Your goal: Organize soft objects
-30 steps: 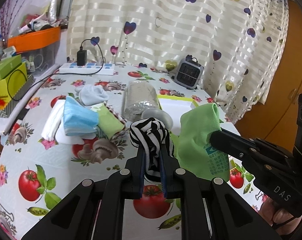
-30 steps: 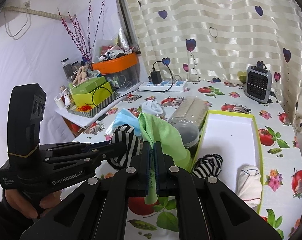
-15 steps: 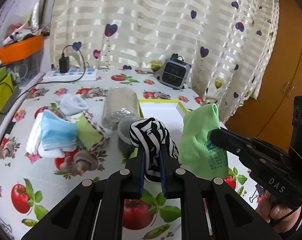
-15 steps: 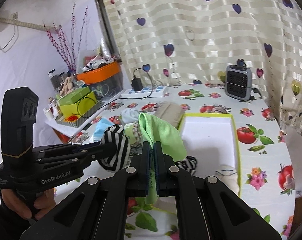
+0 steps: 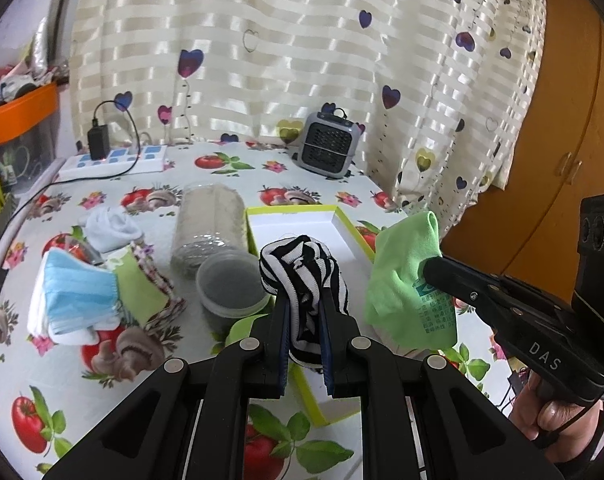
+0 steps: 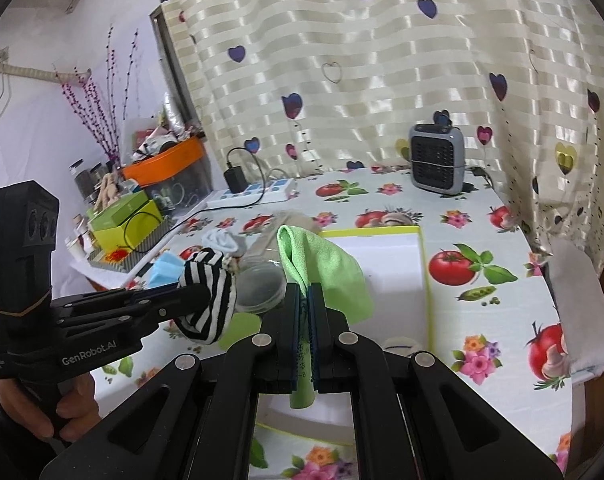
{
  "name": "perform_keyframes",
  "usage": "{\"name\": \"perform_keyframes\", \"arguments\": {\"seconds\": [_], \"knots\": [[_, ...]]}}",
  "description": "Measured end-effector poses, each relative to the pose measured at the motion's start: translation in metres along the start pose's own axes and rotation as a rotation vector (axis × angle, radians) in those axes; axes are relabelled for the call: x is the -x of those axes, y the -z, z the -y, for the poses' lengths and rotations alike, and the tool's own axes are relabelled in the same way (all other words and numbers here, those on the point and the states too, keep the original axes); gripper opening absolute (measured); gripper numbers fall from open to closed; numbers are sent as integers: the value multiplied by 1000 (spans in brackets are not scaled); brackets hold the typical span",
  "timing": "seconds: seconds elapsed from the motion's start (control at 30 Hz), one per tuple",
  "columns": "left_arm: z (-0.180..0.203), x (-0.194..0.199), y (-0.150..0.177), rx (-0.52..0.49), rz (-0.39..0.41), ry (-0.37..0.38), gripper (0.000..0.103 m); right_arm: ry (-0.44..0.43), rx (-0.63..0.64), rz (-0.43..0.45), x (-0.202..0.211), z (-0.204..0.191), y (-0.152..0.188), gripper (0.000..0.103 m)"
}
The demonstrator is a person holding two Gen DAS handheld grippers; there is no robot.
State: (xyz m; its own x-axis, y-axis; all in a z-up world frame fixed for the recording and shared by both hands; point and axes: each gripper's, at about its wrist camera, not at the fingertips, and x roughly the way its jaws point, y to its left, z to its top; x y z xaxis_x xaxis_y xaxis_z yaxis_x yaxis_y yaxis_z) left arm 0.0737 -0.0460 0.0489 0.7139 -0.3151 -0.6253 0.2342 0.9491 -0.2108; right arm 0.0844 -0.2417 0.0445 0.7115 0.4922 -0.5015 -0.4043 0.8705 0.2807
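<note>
Left wrist view: the left gripper [image 5: 305,312] is clamped on one striped sock [image 5: 302,268], held over the white, lime-rimmed box [image 5: 343,226]. One lidded jar [image 5: 208,228] lies beside the box.

Right wrist view: the right gripper [image 6: 305,314] pinches one green cloth [image 6: 321,268] above the same box [image 6: 423,276], hiding part of its floor.

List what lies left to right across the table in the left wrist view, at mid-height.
Blue masks → jar lid → striped sock in the left hand-held gripper → green cloth in the right hand-held gripper.
</note>
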Motion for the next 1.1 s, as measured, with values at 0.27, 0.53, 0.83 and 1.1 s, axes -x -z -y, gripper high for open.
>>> {"name": "perform_keyframes", "arguments": {"seconds": [0.27,0.53,0.83,1.1], "knots": [[5,-25,-7,-4,-30,12,12,12,-39,-18,-13,22,-1,4],[8,-54,-12,-4,-69,21,12,-14,-70,-59,-37,35,1,4],[10,-85,-19,-13,-107,30,13,-29,-106,-109,-63,51,0,4],[12,-111,-22,-32,-147,29,23,3,-87,-121,-69,54,2,18]]}}
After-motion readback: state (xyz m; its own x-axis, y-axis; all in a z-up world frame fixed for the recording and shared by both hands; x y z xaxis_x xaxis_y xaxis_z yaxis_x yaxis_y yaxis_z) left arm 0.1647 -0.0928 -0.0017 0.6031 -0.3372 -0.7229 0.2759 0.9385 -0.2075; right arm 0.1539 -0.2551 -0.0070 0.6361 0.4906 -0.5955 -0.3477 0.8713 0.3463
